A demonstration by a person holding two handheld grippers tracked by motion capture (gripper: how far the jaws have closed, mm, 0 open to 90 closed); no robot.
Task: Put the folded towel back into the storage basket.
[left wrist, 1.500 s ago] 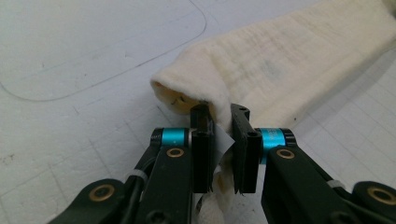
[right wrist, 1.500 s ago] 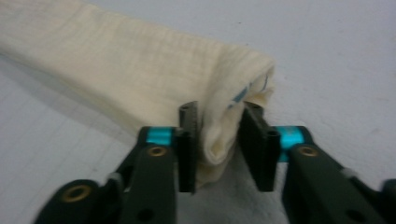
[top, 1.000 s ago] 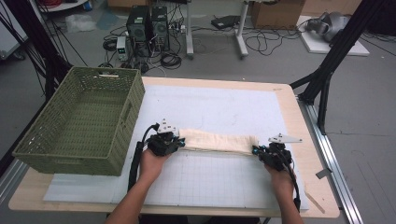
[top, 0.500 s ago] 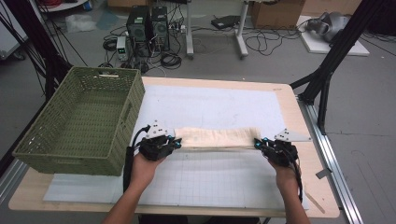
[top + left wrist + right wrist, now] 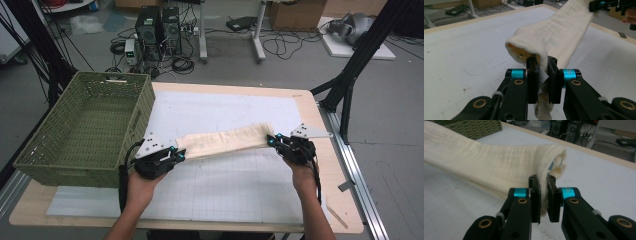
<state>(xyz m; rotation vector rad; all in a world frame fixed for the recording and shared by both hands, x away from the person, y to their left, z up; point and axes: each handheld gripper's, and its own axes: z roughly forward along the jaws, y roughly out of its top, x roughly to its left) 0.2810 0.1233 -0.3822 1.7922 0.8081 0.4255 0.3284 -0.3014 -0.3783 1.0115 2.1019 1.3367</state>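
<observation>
Left gripper (image 5: 176, 154): clamped on one end of folded cream cloth (image 5: 225, 140).
Right gripper (image 5: 272, 140): clamped on opposite end.
Cloth: stretched between both, above counter (image 5: 260, 200).
Basket (image 5: 55, 165): beside left gripper.

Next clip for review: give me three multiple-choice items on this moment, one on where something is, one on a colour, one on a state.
1. Where is the basket?
A. on the left part of the table
B. on the floor
C. at the right edge of the table

2. What colour is the folded cloth?
A. blue
B. cream
C. red

3. How is the cloth held?
A. lying loose on the table
B. pinched at one end
C. pinched at both ends

Answers:
1 A, the high view shows it beside the white mat on the left.
2 B, both gripper views show cream fabric.
3 C, the left gripper and the right gripper each clamp an end.
</observation>
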